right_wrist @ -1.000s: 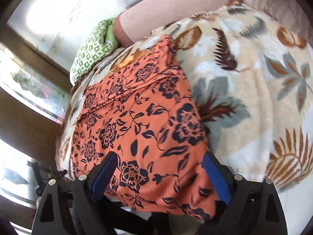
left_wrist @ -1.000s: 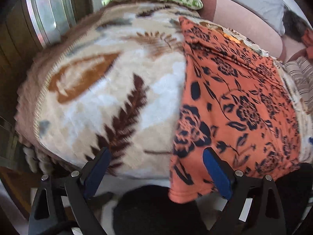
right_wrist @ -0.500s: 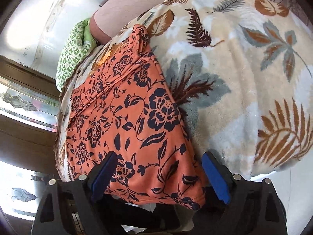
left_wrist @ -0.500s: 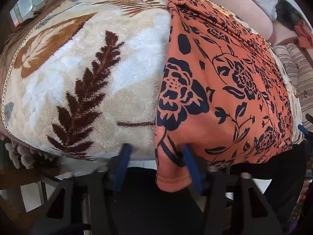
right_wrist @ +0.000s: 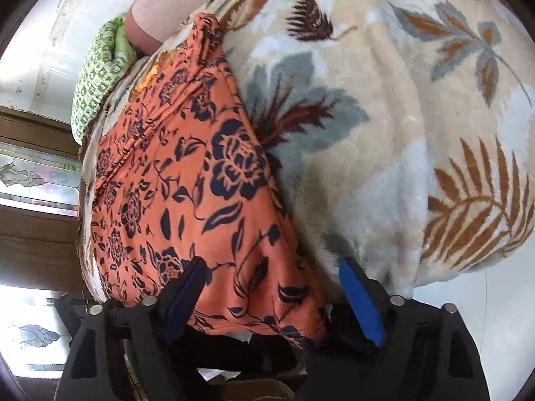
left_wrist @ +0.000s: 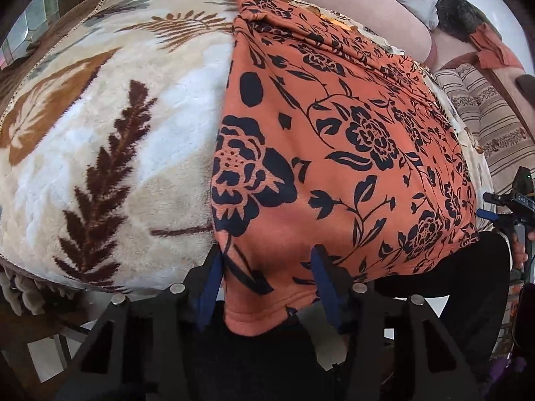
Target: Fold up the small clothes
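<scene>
An orange garment with a dark floral print (left_wrist: 334, 140) lies spread on a fluffy leaf-patterned blanket (left_wrist: 100, 127); its near hem hangs over the bed edge. My left gripper (left_wrist: 267, 277) is open, its blue pads on either side of the garment's near left corner. In the right wrist view the garment (right_wrist: 187, 183) lies to the left on the blanket (right_wrist: 418, 133). My right gripper (right_wrist: 271, 294) is open, its jaws wide around the near right corner of the hem.
A green patterned pillow (right_wrist: 100, 77) and a pink bolster (left_wrist: 361, 13) lie at the far end. Striped cloth (left_wrist: 485, 117) lies at the right. The right gripper's body (left_wrist: 511, 207) shows at the left view's right edge. A wooden window frame (right_wrist: 33, 200) stands to the left.
Both grippers have moved in toward the near hem. The left jaws have narrowed around the left corner. The right jaws now straddle the right corner.
</scene>
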{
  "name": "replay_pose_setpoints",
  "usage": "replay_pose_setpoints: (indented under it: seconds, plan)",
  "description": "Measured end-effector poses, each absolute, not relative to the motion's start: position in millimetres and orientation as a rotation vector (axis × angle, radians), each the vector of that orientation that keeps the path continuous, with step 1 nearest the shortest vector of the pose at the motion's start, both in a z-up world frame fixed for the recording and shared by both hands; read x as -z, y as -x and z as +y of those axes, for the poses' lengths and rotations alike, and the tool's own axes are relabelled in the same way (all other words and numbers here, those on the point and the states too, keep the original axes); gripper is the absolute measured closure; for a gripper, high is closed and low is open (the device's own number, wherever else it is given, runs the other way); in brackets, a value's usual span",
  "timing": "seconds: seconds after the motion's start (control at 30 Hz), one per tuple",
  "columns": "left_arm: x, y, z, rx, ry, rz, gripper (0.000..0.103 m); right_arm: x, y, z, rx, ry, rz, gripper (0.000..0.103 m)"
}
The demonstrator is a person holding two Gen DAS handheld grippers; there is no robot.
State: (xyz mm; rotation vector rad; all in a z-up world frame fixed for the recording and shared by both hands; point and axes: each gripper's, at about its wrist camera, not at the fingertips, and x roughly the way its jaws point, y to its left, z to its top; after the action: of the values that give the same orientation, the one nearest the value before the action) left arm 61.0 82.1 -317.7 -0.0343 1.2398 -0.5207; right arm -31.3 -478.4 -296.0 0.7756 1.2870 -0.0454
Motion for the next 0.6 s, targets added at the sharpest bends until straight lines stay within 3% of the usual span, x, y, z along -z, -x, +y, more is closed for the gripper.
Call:
replay_pose_setpoints:
  seconds: [0.17,0.23,0.27,0.33,0.4,0.6]
  plan:
    - [320.0,-66.0,85.5,0.524,0.011,1.227,0.087,317.9,28.0,-465.6,-0.004,-0.756,1.388,0.034]
    - [321.4,-67.7,91.9,0.534,0.041,1.229,0.093,322.9,26.3,-458.6,-0.003,-0.712,1.408,0.036]
    - [321.7,-68.4,93.7,0.537,0.056,1.230,0.094,322.8,26.0,-455.8,0.000,-0.686,1.415,0.039]
    - [321.0,-68.4,94.2,0.551,0.078,1.225,0.095,320.6,24.9,-447.8,-0.004,-0.617,1.443,0.068]
    - [317.3,-67.3,92.3,0.579,0.098,1.213,0.095,319.3,25.1,-438.2,-0.046,-0.576,1.466,0.089]
    - [307.2,-70.2,86.8,0.614,0.116,1.201,0.095,290.8,25.2,-430.6,-0.152,-0.656,1.329,0.093]
